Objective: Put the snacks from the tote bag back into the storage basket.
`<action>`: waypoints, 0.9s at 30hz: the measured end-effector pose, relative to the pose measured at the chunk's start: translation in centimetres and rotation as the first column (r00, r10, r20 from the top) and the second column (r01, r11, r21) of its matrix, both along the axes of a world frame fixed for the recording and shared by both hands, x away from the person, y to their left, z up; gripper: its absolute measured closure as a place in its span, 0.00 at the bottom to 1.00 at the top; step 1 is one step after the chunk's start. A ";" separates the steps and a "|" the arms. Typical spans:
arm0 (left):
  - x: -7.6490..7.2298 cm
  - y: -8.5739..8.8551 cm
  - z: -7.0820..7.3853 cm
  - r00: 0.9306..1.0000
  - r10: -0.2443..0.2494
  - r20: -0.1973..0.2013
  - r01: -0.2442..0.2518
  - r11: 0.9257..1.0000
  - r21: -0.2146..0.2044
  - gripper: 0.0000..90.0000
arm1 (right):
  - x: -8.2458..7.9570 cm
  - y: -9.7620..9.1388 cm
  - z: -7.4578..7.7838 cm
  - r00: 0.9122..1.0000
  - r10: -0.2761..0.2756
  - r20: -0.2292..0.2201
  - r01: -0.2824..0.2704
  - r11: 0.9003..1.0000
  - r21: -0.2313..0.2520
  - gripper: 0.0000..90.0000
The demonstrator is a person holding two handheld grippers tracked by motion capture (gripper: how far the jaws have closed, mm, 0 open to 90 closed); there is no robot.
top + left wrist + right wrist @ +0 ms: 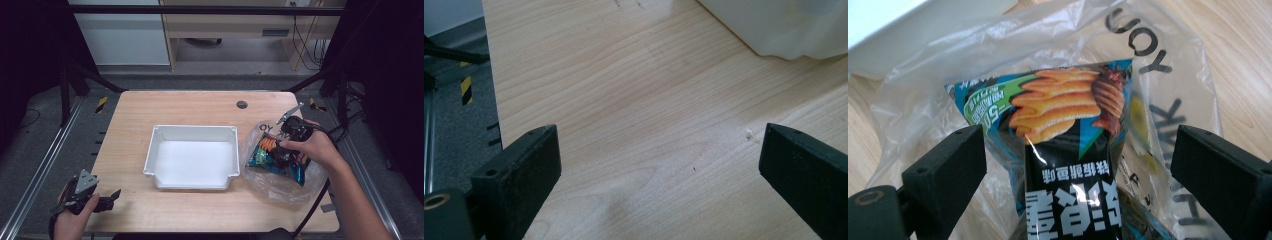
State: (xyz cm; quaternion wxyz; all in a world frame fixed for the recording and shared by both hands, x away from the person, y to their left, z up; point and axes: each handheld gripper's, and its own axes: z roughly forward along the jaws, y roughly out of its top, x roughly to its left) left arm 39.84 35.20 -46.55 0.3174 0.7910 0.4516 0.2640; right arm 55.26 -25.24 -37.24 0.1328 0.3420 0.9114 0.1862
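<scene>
A wooden desk [200,105] carries a white tray [194,131] at its middle. Just right of the tray lies a clear bag [280,187] with a chips packet [277,155] inside. The right gripper [289,131] hovers over the packet, fingers spread wide on either side of it. The left gripper [112,196] rests near the desk's front left corner, fingers open over bare wood.

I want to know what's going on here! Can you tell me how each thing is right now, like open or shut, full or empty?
left gripper: open, over bare wood, holding nothing.
right gripper: open, jaws either side of the chip bag, not clamped.
chip bag: looks sealed, lying on the plastic bag.
plastic bag: clear, crumpled, spread on the table.
white tray: empty, upright.
table: bears all of these.
</scene>
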 end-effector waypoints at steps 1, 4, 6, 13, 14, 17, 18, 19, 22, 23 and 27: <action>0.1 0.0 0.1 1.000 0.001 0.003 -0.001 1.000 0.001 0.03 | 0.0 0.0 0.0 1.000 0.000 0.000 0.000 1.000 0.000 0.09; 0.0 0.0 0.1 1.000 0.000 0.013 0.000 1.000 0.004 0.03 | 0.0 0.3 -0.5 1.000 0.009 -0.012 -0.009 0.999 -0.031 0.09; -0.2 0.0 0.0 1.000 -0.004 0.003 0.004 1.000 0.016 0.03 | 0.0 0.5 -0.9 1.000 0.019 -0.018 -0.020 0.999 -0.043 0.10; -1.2 -0.4 0.9 0.996 -0.017 0.088 0.015 0.999 0.033 0.03 | -0.3 0.7 -2.4 0.998 0.042 -0.037 -0.046 0.994 -0.104 0.10; -1.3 -0.5 0.9 0.996 -0.015 0.092 0.012 0.999 0.031 0.03 | -0.3 0.7 -2.9 0.998 0.041 -0.051 -0.046 0.993 -0.112 0.10; -1.4 -0.7 0.7 0.997 -0.015 0.080 0.012 0.999 0.040 0.03 | -0.4 0.6 -3.8 0.998 0.025 -0.066 -0.034 0.990 -0.134 0.10; -1.4 -0.7 0.7 0.997 -0.015 0.079 0.012 0.999 0.044 0.03 | -0.4 0.6 -4.0 0.998 0.024 -0.066 -0.032 0.991 -0.128 0.10; -1.4 -0.7 0.6 0.997 -0.012 0.079 0.009 0.999 0.042 0.03 | -0.4 0.7 -4.2 0.998 0.023 -0.060 -0.030 0.992 -0.122 0.10; -1.3 -0.6 0.5 0.997 -0.008 0.074 0.005 0.999 0.043 0.03 | -0.4 0.7 -4.7 0.998 0.022 -0.062 -0.030 0.990 -0.136 0.11; -1.3 -0.5 0.6 0.997 -0.009 0.079 0.006 0.999 0.041 0.03 | -0.5 0.9 -4.9 0.998 0.022 -0.059 -0.031 0.989 -0.143 0.11; -1.1 -0.4 0.8 0.996 -0.010 0.094 0.007 0.999 0.033 0.03 | -0.4 1.2 -5.4 0.997 0.039 -0.064 -0.049 0.986 -0.157 0.13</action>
